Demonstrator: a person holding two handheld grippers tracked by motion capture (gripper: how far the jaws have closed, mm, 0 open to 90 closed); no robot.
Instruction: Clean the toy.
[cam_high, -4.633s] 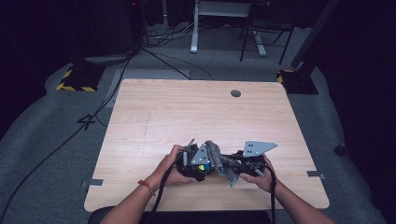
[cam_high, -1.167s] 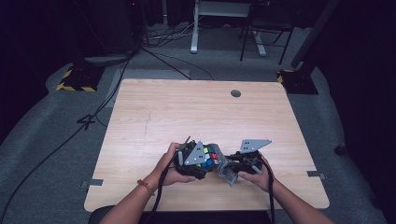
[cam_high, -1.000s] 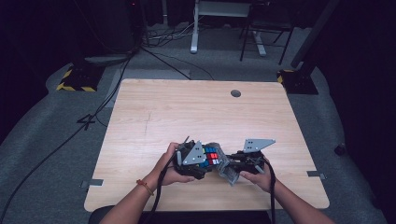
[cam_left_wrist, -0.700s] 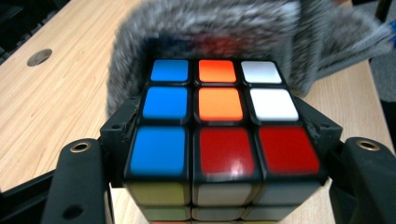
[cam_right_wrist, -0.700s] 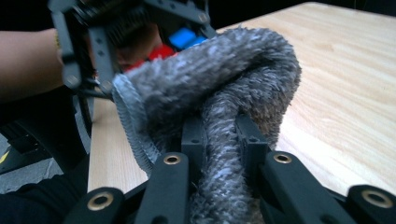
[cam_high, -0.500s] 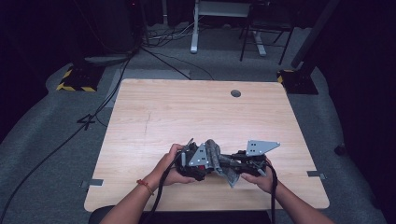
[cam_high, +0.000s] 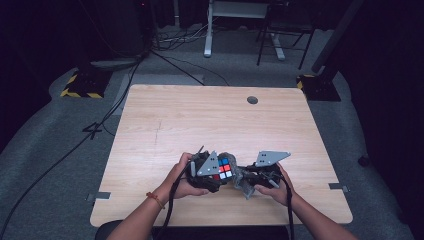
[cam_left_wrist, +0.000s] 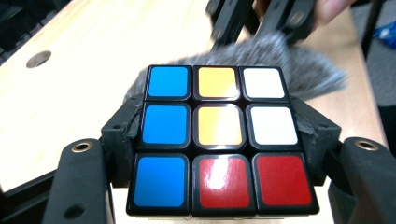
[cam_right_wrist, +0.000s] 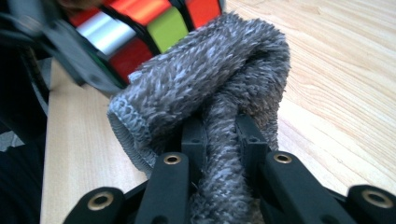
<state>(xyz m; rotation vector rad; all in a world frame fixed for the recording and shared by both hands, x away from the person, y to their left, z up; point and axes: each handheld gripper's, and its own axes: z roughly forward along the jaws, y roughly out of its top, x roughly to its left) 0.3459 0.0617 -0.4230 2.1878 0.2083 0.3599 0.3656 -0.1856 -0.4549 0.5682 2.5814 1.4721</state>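
We see the left gripper (cam_high: 216, 172) clamped on a Rubik's cube (cam_left_wrist: 218, 140), its black jaws pressing the cube's two opposite sides in the left gripper view. The cube is a glossy plastic block with square, round-cornered stickers in a black grid: the face towards that camera shows a blue column at 9 o'clock, two yellow squares over a red one in the middle, and two white squares over a red one at 3 o'clock. The red stickers catch a bright glare. In the high view the cube (cam_high: 223, 168) sits low on the wooden table (cam_high: 210, 115), at about 6 o'clock from the table's centre, held between the two hands. The right gripper (cam_right_wrist: 219, 140) is closed narrow on a grey cloth (cam_right_wrist: 210, 93), a thick, fuzzy, knitted-looking fabric with a stitched hem; a bunched strand of it runs down between the jaws, while the rest folds into a soft loop above them. At 11 o'clock in the right gripper view the cloth lies against the cube's orange, green, white and red squares. In the left gripper view the cloth (cam_left_wrist: 299, 60) shows behind the cube, at 1 o'clock. The table is pale wood-grain laminate with a round dark grommet (cam_high: 252, 100) towards its far edge, at about 12 o'clock from the grippers.
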